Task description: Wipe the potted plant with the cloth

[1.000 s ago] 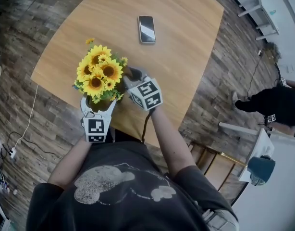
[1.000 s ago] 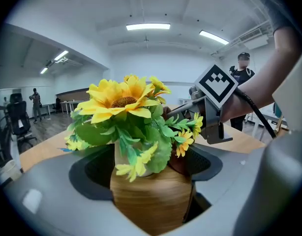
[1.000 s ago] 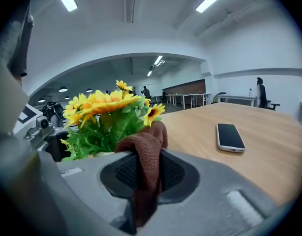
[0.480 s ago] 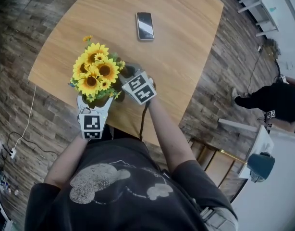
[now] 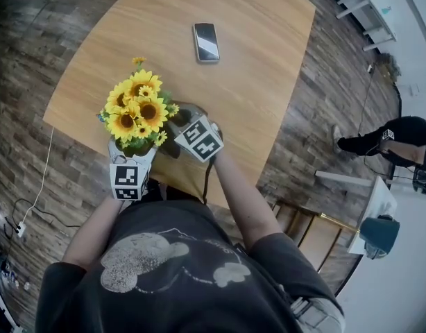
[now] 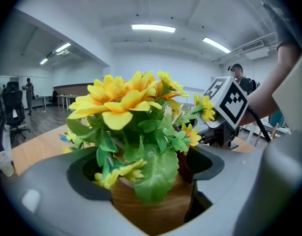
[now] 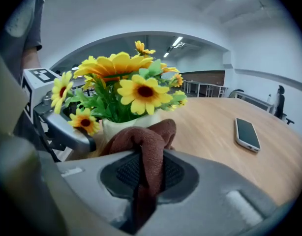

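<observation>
Pinching cloth (image 7: pixel 141 142), fingers of right gripper (image 7: pixel 148 173), fingers of left gripper (image 6: pixel 148 176) just opening round pot (image 6: pixel 151 208), both hidden overhead

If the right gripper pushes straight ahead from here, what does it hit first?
Most likely the pot, straight ahead just beyond the brown cloth pinched in the right gripper's jaws. The gap looks small, but depth is unclear.
</observation>
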Demonstrator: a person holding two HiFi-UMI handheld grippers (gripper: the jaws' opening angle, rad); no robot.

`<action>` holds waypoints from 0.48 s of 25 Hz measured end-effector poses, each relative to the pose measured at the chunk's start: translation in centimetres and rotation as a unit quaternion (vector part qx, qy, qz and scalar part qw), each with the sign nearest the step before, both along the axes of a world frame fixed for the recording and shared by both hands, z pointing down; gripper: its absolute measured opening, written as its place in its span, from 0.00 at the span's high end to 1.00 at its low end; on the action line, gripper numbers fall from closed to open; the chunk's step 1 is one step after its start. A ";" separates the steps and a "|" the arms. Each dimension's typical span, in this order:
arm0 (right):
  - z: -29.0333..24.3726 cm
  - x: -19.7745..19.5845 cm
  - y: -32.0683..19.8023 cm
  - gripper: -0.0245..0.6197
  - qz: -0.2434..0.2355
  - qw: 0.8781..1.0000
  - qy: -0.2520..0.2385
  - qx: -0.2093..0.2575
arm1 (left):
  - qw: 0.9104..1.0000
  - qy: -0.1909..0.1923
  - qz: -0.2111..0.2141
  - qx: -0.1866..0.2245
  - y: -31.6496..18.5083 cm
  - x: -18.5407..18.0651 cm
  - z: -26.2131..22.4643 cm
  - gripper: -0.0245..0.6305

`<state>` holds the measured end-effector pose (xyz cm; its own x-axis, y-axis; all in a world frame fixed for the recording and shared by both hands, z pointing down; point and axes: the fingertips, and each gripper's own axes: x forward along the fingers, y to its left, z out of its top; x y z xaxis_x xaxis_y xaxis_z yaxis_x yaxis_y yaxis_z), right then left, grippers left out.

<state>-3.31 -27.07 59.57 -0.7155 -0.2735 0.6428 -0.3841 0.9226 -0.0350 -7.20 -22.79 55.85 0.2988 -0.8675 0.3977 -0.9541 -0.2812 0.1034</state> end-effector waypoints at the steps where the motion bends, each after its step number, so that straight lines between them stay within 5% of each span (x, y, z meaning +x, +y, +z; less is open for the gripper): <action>1: 0.0 0.1 0.6 0.89 -0.004 1.000 -0.001 -0.002 | 1.000 -0.001 0.005 0.001 -0.1 -0.1 -0.1 0.21; 12: 0.0 0.6 7.0 0.89 -0.019 1.000 -0.006 -0.015 | 0.998 -0.038 0.041 0.015 1.1 0.0 0.9 0.19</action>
<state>-2.75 -20.07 59.61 -0.7324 -0.2274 0.6417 -0.3485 0.9349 -0.0665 -7.18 -21.70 56.78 0.3399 -0.8533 0.3955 -0.9322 -0.3612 0.0220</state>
